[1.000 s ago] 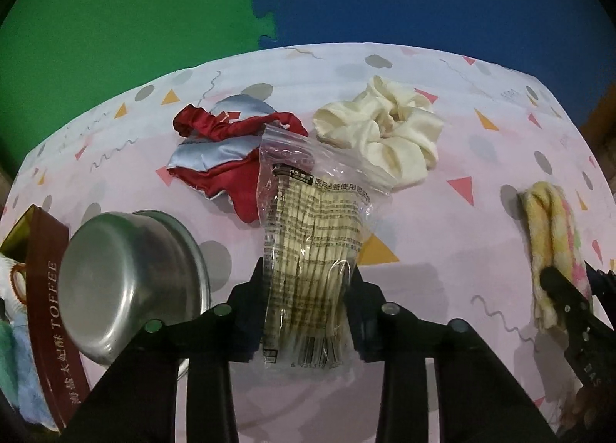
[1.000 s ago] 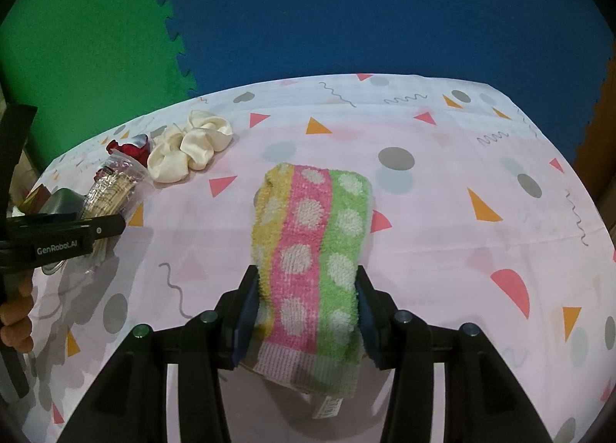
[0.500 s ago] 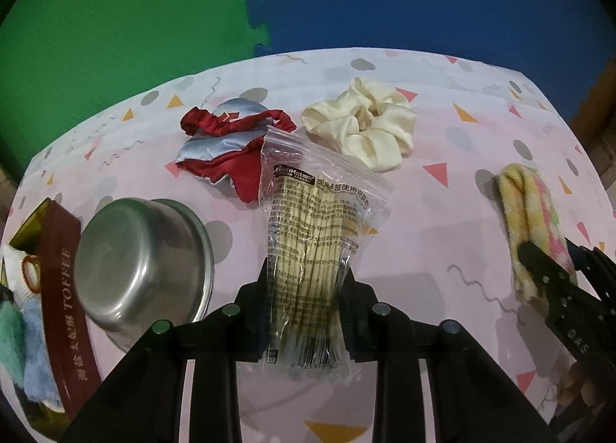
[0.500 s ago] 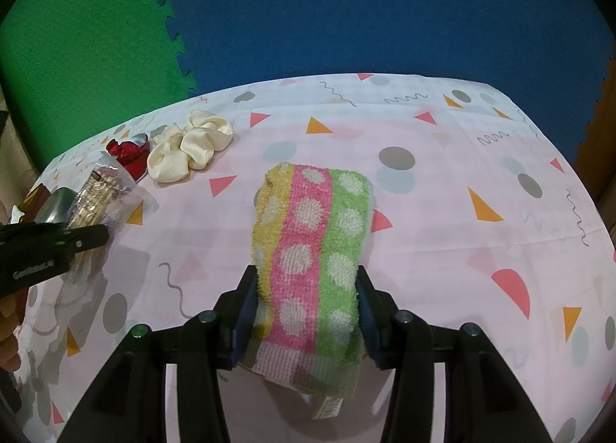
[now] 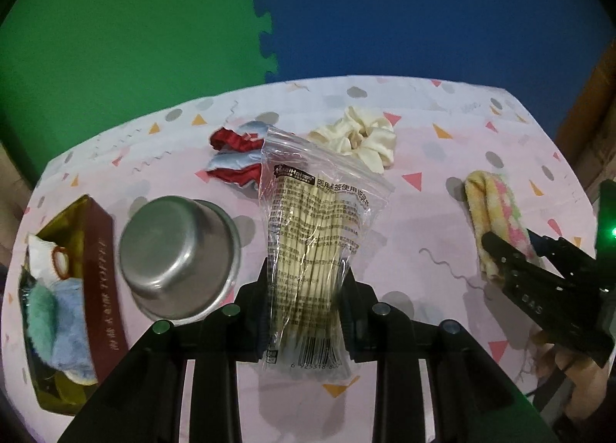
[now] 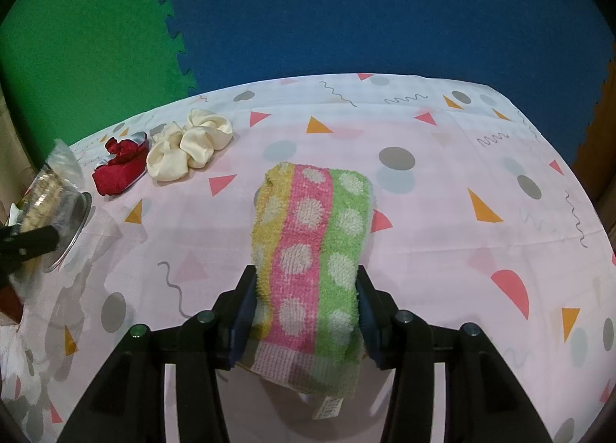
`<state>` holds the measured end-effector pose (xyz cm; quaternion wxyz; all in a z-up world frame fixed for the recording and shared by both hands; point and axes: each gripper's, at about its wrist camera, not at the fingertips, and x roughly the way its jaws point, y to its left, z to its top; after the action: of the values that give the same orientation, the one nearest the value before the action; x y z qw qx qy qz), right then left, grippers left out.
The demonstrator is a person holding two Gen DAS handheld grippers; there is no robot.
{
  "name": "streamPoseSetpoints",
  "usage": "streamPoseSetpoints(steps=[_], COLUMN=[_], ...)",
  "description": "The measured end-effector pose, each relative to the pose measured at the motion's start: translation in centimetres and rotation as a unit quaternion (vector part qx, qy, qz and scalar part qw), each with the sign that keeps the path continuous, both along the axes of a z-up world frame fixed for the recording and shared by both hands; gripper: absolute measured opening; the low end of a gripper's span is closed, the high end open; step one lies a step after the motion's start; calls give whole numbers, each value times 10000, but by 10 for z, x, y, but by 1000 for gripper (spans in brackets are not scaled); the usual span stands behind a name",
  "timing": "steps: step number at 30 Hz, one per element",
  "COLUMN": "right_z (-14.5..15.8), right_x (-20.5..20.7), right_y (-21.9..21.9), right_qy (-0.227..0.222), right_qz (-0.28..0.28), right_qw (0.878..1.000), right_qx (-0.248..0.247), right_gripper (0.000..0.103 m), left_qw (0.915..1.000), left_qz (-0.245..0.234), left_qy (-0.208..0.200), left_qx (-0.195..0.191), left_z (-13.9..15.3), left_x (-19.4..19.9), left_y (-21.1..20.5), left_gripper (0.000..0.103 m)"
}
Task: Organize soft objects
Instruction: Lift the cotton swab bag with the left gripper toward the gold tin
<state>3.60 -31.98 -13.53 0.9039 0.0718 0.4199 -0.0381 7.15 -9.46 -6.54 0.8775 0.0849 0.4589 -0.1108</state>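
wrist views angled down, sharing cream scrunchie (image 5: pixel 358 136)

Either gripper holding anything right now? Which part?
Left gripper pinches the clear zip bag of swab sticks by its lower, barcode end. Right gripper clamps the folded striped dot towel across its width, near the hemmed end.

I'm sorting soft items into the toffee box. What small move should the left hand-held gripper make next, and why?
Probably carry the plastic packet left, over the steel bowl, toward the toffee box: the left hand-held gripper grips it clear of the tablecloth.
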Motion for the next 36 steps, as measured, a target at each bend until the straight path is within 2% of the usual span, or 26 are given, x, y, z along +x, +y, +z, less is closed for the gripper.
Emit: streamPoseSetpoints(steps=[8,14,17,23,27,33,36], right_z=[0,0,0,0,0,0,0], right_x=[0,0,0,0,0,0,0], right_y=[0,1,1,1,1,0,0], right_qy=[1,1,1,1,2,4,4], right_qz=[0,0,-1,-1,-1,-3,-3], right_qw=[10000,10000,10000,10000,10000,10000,10000], right_qx=[-4,-5,-5,-5,-7,-8,-7], right_gripper=[49,49,49,49,49,49,49], left_qw=[9998,9993,9989,9964,9920,9843,9829], left_qz=[76,215,339,755,1219,1746,1827], left_qy=[-139,-172,-273,-374,-328,-243,-224], left_qx=[-94,-245,-192,-33,-58,24,71], left_z=[26,46,56,66,68,61,56], left_x=[-13,-18,-19,-12,1,18,24], left_y=[21,47,64,114,159,217,237], left_gripper=[27,27,27,27,27,26,26])
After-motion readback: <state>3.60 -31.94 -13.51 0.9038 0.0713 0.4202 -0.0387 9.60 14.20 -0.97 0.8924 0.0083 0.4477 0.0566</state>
